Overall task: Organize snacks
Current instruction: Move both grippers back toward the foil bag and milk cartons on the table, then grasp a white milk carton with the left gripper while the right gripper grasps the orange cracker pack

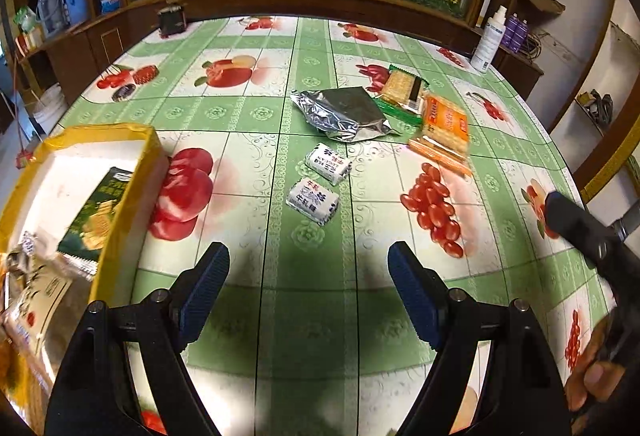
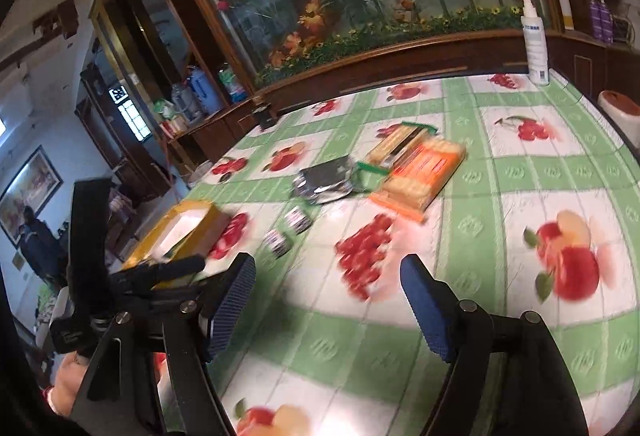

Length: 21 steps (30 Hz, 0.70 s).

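While flat, orange cracker pack diagonal.

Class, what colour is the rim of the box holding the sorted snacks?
Yellow; the box shows best in the left wrist view.

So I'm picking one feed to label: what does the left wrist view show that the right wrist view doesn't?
Only left wrist: the packets already inside the yellow box, such as the green packet.
Only right wrist: the framed picture on the far wall.
Both: silver pouch, orange cracker pack, two small white candies, spray bottle.
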{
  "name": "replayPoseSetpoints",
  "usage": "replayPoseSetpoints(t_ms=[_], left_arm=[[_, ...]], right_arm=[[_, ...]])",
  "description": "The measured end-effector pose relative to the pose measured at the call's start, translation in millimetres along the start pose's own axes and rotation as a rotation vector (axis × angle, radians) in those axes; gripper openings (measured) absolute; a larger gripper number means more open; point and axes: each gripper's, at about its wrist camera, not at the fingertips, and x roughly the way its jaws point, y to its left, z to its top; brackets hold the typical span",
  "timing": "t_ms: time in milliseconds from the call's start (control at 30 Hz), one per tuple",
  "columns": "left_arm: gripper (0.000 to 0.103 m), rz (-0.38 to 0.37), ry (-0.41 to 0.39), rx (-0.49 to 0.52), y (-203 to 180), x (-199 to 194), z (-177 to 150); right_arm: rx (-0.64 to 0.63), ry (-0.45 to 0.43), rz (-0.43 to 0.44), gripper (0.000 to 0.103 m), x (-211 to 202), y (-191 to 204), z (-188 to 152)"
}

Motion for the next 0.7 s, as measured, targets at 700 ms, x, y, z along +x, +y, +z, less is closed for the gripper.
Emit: replayPoseSetpoints(t_ms=[700], left_arm=[[0.082, -0.038, -0.044, 0.118, 7, 42, 19]], right_arm=[[0.102, 0.118, -0.363, 0.078, 139, -34, 51]])
